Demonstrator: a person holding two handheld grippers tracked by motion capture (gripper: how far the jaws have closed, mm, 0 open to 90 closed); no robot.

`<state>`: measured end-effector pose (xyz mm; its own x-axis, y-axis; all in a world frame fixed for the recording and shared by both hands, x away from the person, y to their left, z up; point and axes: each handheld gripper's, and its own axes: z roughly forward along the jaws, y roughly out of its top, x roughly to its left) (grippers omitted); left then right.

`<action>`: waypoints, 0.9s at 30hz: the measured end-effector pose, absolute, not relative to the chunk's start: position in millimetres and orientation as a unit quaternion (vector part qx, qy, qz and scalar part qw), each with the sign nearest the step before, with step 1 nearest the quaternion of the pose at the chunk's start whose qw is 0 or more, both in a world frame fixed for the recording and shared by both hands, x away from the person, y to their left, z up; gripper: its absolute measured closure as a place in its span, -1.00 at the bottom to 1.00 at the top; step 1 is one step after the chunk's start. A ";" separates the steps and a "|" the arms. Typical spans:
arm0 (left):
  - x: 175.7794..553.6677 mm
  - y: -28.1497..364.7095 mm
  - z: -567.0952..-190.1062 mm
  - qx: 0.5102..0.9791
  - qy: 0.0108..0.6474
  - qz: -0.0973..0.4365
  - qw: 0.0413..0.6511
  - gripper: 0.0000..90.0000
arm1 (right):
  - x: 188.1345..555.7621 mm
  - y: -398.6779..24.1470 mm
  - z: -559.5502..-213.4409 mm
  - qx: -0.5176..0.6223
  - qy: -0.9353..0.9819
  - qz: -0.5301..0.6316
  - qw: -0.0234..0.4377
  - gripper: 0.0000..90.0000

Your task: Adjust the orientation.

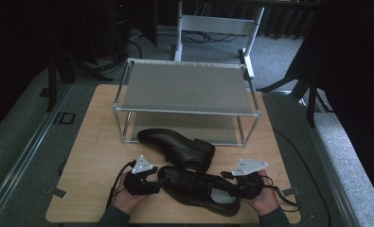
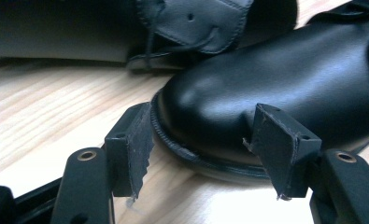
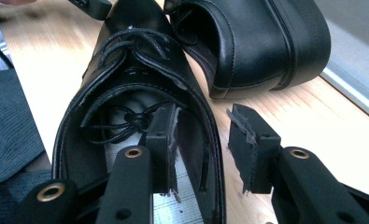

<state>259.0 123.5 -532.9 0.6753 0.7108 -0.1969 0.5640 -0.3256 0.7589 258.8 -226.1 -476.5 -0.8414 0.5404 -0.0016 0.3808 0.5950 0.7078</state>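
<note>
We straddle the near shoe (image 1: 199, 188): left gripper (image 2: 203, 140) jaws stand wide around its toe, one pad touching the welt; right gripper (image 3: 201, 140) jaws are narrower, astride the heel collar wall, not yet pinching. Glossy leather looks slippery; the collar rim seems the surest hold.
</note>
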 end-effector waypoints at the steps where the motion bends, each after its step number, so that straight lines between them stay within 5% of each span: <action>1: 259.3 122.3 -533.4 0.811 0.390 0.081 0.427 -0.13 | 260.5 -225.7 -475.8 0.257 0.888 0.366 0.105 0.43; 11: 258.7 118.0 -531.6 0.818 0.388 0.085 0.417 -0.18 | 277.5 -213.1 -477.4 0.215 0.913 0.336 0.082 0.82; 24: 255.8 93.1 -532.5 0.823 0.376 0.087 0.417 -0.13 | 281.1 -244.1 -477.5 0.220 0.907 0.351 0.076 0.82; 27: 257.1 97.2 -532.9 0.822 0.374 0.081 0.422 -0.09 | 280.2 -245.4 -478.7 0.225 0.907 0.349 0.074 0.69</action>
